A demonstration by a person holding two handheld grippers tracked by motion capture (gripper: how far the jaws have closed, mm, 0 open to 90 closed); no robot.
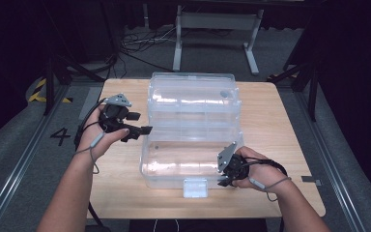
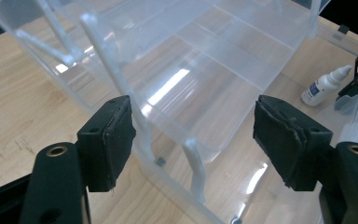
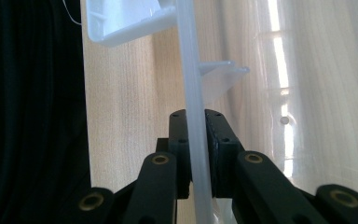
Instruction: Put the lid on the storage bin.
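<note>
A clear plastic box point(image 1: 174, 166) stands open on the wooden table point(image 1: 270, 121), its lid point(image 1: 193, 96) tipped back behind it. My right gripper point(image 1: 223, 181) is at the box's front right corner. In the right gripper view it point(image 3: 196, 122) is shut on the thin front wall point(image 3: 189, 56), both pads pressed against it. My left gripper point(image 1: 141, 123) hovers at the box's left side, open, nothing held. In the left gripper view its pads point(image 2: 109, 140) stand wide apart before the box's clear divided tray point(image 2: 205, 60). A small white dropper bottle point(image 2: 324, 86) lies near the right gripper.
A white latch point(image 1: 195, 187) hangs at the middle of the box's front, close to the table's near edge. Bare wood lies right of the box. Metal stand legs point(image 1: 217, 43) and cables are on the floor behind the table.
</note>
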